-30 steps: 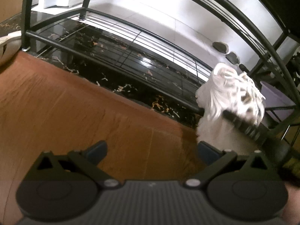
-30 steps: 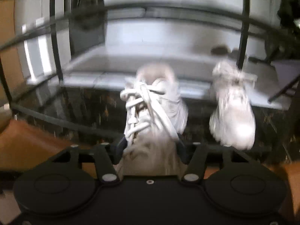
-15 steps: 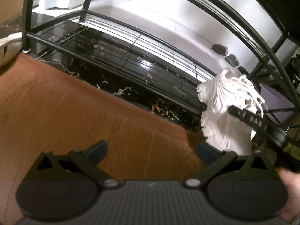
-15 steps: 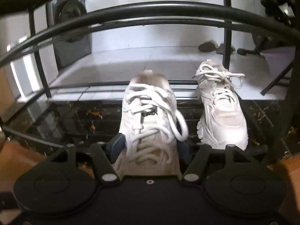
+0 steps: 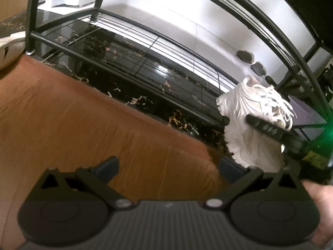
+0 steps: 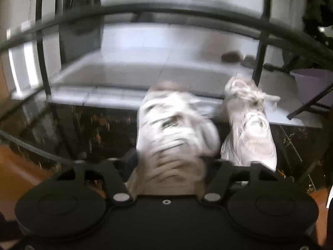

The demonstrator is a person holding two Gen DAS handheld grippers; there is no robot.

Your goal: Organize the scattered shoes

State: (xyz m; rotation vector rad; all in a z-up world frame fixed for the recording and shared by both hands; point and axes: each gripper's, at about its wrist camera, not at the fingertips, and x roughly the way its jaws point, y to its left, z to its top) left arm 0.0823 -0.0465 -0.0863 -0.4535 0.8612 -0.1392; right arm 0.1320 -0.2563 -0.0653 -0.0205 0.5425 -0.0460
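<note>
Fingers of our right gripper [image 6: 172, 162], just closing again, pinch the sneaker [image 6: 172, 133] beside its mate [image 6: 249, 129] on the rack [image 6: 261, 62]; left gripper [image 5: 167, 167] spread, idle.

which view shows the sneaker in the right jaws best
The left wrist view: there the held sneaker is sharp and seen from the side. The right wrist view shows it close but blurred, between the jaws.

Home entryway, prob.: black metal shoe rack [image 5: 158, 48] just ahead of gripper, w/ white sneakers [image 6: 249, 129] on it; wood floor [image 5: 83, 125] beneath, pale tiles [image 5: 166, 14] beyond.
</note>
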